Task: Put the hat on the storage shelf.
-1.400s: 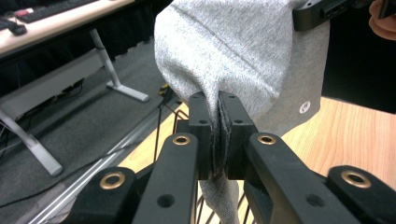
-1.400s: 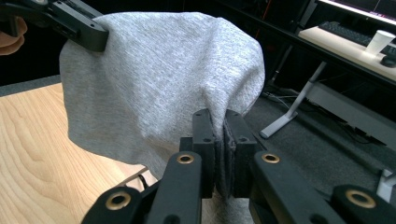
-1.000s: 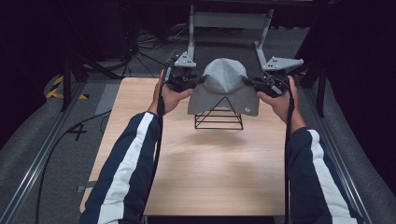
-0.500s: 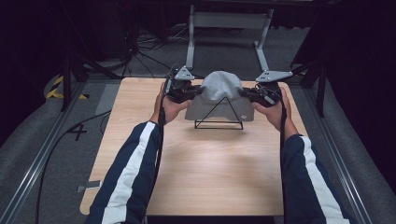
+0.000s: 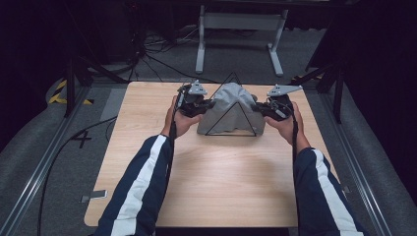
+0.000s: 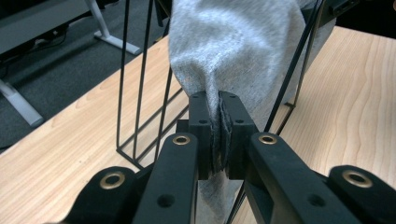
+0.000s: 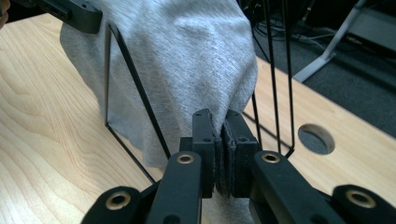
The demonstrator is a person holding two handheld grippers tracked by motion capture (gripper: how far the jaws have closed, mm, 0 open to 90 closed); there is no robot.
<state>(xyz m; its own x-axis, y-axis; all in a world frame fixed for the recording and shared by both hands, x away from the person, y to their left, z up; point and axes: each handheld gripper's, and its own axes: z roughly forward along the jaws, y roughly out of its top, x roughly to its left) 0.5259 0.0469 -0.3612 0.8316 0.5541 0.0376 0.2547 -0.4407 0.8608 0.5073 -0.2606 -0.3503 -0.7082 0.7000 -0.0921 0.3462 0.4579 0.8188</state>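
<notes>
While both pairs of jaws stay out of sight under my hands in the high view, each gripper view shows them pinched tight on grey fabric: left gripper (image 6: 219,133) and right gripper (image 7: 220,149) clamp opposite edges of the grey cloth (image 5: 231,110), draped over the black wire rack (image 5: 230,125) mid-table. I judge I'm settling it; next I release evenly.

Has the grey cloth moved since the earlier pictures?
Yes. The grey cloth has come down over the black wire rack, toward the wooden table.
</notes>
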